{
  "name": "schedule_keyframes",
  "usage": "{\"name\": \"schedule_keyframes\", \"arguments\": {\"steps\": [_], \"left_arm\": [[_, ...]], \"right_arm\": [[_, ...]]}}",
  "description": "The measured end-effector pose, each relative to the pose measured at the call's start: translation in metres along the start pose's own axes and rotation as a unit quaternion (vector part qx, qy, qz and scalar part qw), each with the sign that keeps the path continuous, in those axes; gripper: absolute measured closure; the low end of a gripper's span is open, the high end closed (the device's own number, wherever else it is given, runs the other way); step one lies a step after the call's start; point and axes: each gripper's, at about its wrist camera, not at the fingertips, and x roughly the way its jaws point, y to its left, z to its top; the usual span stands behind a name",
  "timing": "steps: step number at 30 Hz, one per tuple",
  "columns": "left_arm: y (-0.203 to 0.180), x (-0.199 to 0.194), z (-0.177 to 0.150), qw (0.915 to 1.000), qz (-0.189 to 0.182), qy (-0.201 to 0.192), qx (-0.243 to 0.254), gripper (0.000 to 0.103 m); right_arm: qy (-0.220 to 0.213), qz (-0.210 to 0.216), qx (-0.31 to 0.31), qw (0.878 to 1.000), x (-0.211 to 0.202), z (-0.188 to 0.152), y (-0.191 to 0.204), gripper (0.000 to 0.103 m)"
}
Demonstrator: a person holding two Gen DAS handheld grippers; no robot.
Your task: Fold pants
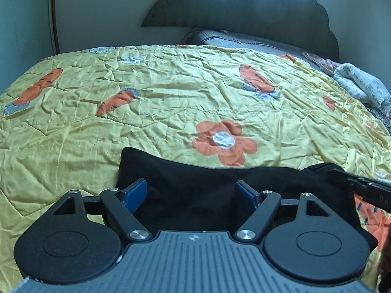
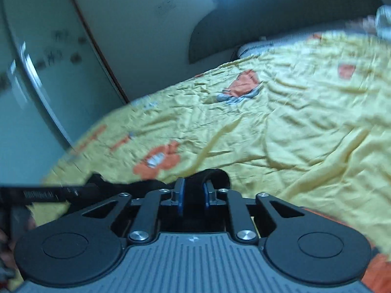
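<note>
1. Black pants (image 1: 195, 183) lay bunched on the near edge of a yellow quilt (image 1: 146, 112) printed with orange flowers.
2. The left gripper (image 1: 190, 190) stood wide over the pants, its blue pads (image 1: 136, 190) apart and pressing nothing.
3. The right gripper (image 2: 193, 193), at the right end of the pants, was narrowed on a raised fold of the black cloth (image 2: 215, 175).
4. Beyond the pants, the quilt spread wrinkled toward a grey pillow (image 1: 244, 39).
5. Farthest from the pants rose a dark scalloped headboard (image 1: 244, 5).
</note>
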Motion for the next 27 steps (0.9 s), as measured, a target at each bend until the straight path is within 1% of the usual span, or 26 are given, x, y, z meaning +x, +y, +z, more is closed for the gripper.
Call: {"name": "schedule_keyframes", "arguments": {"steps": [3, 4, 6, 7, 8, 9, 10, 11, 13, 14, 15, 16, 17, 18, 19, 21, 23, 26, 27], "left_arm": [[-0.003, 0.012, -0.002, 0.9997, 0.019, 0.011, 0.01, 0.022], [-0.003, 0.017, -0.003, 0.9995, 0.026, 0.009, 0.013, 0.021], [-0.003, 0.022, -0.003, 0.9986, 0.047, 0.011, 0.023, 0.023], [-0.001, 0.019, -0.003, 0.9984, 0.051, 0.008, 0.021, 0.023], [0.002, 0.014, -0.004, 0.9987, 0.048, 0.001, 0.017, 0.022], [0.004, 0.01, -0.005, 0.999, 0.043, -0.005, 0.012, 0.021], [0.005, 0.006, -0.005, 0.9991, 0.041, -0.006, 0.007, 0.021], [0.005, 0.004, -0.005, 0.9992, 0.039, -0.003, 0.004, 0.021], [0.003, 0.005, -0.008, 0.9995, 0.033, 0.003, 0.002, 0.021], [0.002, 0.008, -0.009, 0.9993, 0.036, 0.008, 0.006, 0.02], [-0.001, 0.011, -0.011, 0.9989, 0.043, 0.01, 0.012, 0.021], [-0.001, 0.012, -0.014, 0.9987, 0.048, 0.01, 0.015, 0.021], [-0.002, 0.009, -0.015, 0.9985, 0.053, 0.007, 0.016, 0.022], [-0.002, 0.004, -0.016, 0.9982, 0.056, 0.002, 0.018, 0.023], [-0.002, -0.003, -0.018, 0.9981, 0.059, -0.005, 0.018, 0.023], [-0.003, -0.022, -0.023, 0.9986, 0.047, -0.019, 0.018, 0.021], [-0.004, -0.042, -0.033, 0.9992, 0.022, -0.026, 0.02, 0.02], [-0.005, -0.056, -0.054, 0.9994, 0.003, -0.018, 0.028, 0.02], [-0.007, -0.056, -0.062, 0.9994, 0.002, -0.012, 0.034, 0.02]], "right_arm": [[-0.008, -0.072, -0.049, 0.996, -0.002, -0.001, 0.003, 0.092], [-0.006, -0.085, -0.056, 0.995, 0.001, 0.0, 0.001, 0.092], [-0.003, -0.076, -0.044, 0.996, 0.004, 0.001, -0.003, 0.092], [-0.016, -0.082, -0.042, 0.996, -0.001, 0.002, -0.001, 0.091], [-0.027, -0.09, -0.052, 0.994, -0.008, 0.002, 0.005, 0.091], [-0.036, -0.091, -0.071, 0.993, -0.015, 0.002, 0.014, 0.091], [-0.042, -0.08, -0.091, 0.992, -0.021, 0.002, 0.024, 0.091], [-0.039, -0.058, -0.11, 0.991, -0.025, 0.001, 0.033, 0.09], [-0.009, -0.01, -0.15, 0.989, -0.022, -0.004, 0.051, 0.086], [0.013, -0.001, -0.173, 0.985, -0.016, -0.007, 0.059, 0.084], [0.031, -0.008, -0.194, 0.981, -0.008, -0.012, 0.065, 0.079], [0.041, -0.028, -0.21, 0.976, 0.003, -0.017, 0.068, 0.079], [0.042, -0.045, -0.214, 0.975, 0.01, -0.02, 0.067, 0.079], [0.037, -0.056, -0.204, 0.977, 0.011, -0.019, 0.065, 0.073], [0.031, -0.059, -0.186, 0.98, 0.009, -0.017, 0.063, 0.071], [0.015, -0.061, -0.168, 0.984, -0.002, -0.014, 0.063, 0.07], [0.011, -0.057, -0.18, 0.982, -0.015, -0.018, 0.07, 0.069], [0.018, -0.029, -0.196, 0.98, -0.032, -0.032, 0.081, 0.061], [0.023, -0.021, -0.201, 0.979, -0.035, -0.038, 0.085, 0.057]]}}
